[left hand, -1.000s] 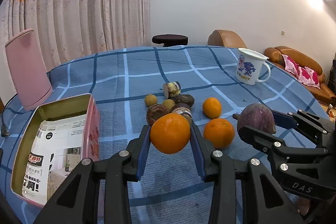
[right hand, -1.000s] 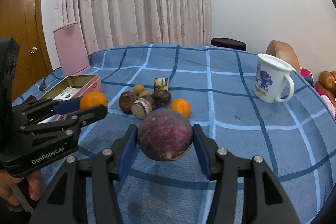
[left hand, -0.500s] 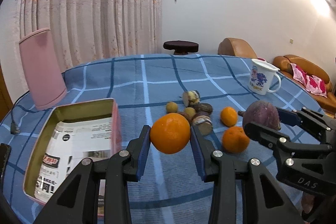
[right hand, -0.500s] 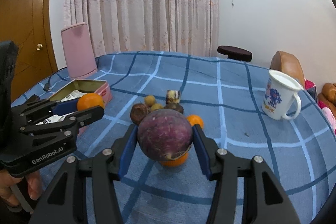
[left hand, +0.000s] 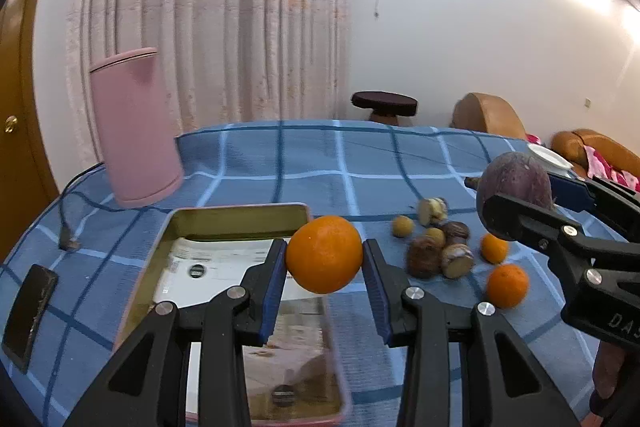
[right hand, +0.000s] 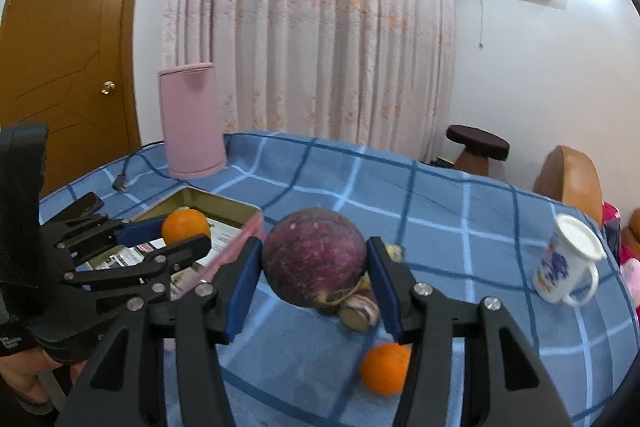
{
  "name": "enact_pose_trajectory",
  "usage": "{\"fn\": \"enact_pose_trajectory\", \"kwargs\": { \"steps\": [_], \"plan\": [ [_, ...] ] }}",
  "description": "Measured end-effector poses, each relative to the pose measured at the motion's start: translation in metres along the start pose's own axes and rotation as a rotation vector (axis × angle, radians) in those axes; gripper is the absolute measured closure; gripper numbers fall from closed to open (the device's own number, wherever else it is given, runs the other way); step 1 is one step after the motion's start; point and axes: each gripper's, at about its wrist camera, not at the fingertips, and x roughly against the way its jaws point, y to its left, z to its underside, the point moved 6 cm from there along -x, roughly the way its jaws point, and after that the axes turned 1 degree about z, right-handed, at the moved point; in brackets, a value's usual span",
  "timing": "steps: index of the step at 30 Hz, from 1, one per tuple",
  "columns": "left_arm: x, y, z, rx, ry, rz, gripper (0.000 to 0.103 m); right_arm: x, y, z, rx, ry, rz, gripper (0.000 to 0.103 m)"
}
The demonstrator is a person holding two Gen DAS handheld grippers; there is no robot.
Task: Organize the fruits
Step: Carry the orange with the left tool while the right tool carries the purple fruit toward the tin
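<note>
I have my left gripper [left hand: 324, 261] clamped on an orange [left hand: 324, 253], its blue pads pressing the fruit's two sides at the widest part so the round skin cannot roll out. I carry it clear of the desk [left hand: 320, 163], with the open pink tin [left hand: 236, 213] just behind and below it at about eleven o'clock. The tin looks to me like the place the fruit belongs, which is why I hold the orange high enough to pass over its rim.

My right gripper [right hand: 314, 267] is clamped the same way on a big purple fruit [right hand: 314, 261], stem end down, and lifted off the cloth. From it the tin lies at about ten o'clock, past my left gripper.

The loose fruit sits in a heap [left hand: 436, 251] at three o'clock of the orange, with two more oranges [left hand: 507, 285] beside it. The white mug [right hand: 568, 267] stands well apart at three o'clock, out of my path.
</note>
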Motion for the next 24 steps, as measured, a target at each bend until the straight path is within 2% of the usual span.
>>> {"fn": "enact_pose_trajectory", "kwargs": {
  "steps": [10,24],
  "plan": [
    [0.000,0.041,0.001,0.047,0.003,-0.053,0.063,-0.024,0.042,-0.014,0.046,0.001,-0.067,0.048],
    [-0.007,0.082,0.010,0.104,0.032,-0.089,0.063,-0.058,0.083,-0.007,0.085,0.048,-0.119,0.048]
  ]
}}
